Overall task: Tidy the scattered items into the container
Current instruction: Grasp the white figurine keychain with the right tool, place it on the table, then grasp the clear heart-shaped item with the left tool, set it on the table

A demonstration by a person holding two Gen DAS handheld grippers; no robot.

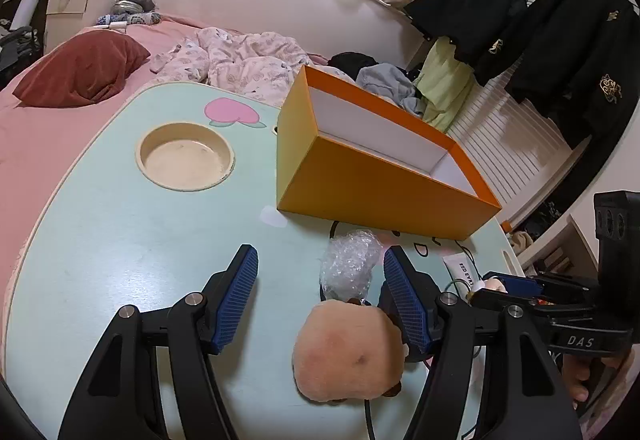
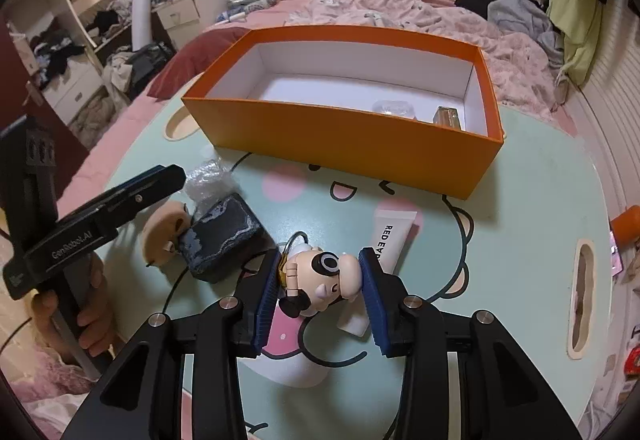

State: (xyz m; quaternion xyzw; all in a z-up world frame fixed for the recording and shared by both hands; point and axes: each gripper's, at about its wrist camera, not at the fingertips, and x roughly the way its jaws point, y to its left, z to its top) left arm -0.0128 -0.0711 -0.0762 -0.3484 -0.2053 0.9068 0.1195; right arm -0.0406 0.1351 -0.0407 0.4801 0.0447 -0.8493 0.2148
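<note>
My right gripper (image 2: 320, 280) is shut on a small cartoon figurine (image 2: 324, 276) with a black-ringed eye, held just above the table. Beyond it stands the orange box (image 2: 340, 136), open on top. A clear item (image 2: 392, 108) and a small amber bottle (image 2: 448, 118) lie inside. My left gripper (image 1: 320, 280) stands open over a tan plush toy (image 1: 348, 352), which lies close to the right finger (image 1: 404, 300). Crumpled bubble wrap (image 1: 348, 264) sits just ahead of it. A white tube (image 2: 392, 236) and a dark marbled pouch (image 2: 224, 236) also lie on the table.
The low mint-green table (image 1: 120, 240) has a round cup recess (image 1: 186, 160) at its left and a slot (image 2: 582, 300) at its right. A pink bed with crumpled bedding (image 1: 240, 60) surrounds it. Dark clothes (image 1: 560, 40) hang at the right. A hand (image 2: 92, 304) holds the left gripper.
</note>
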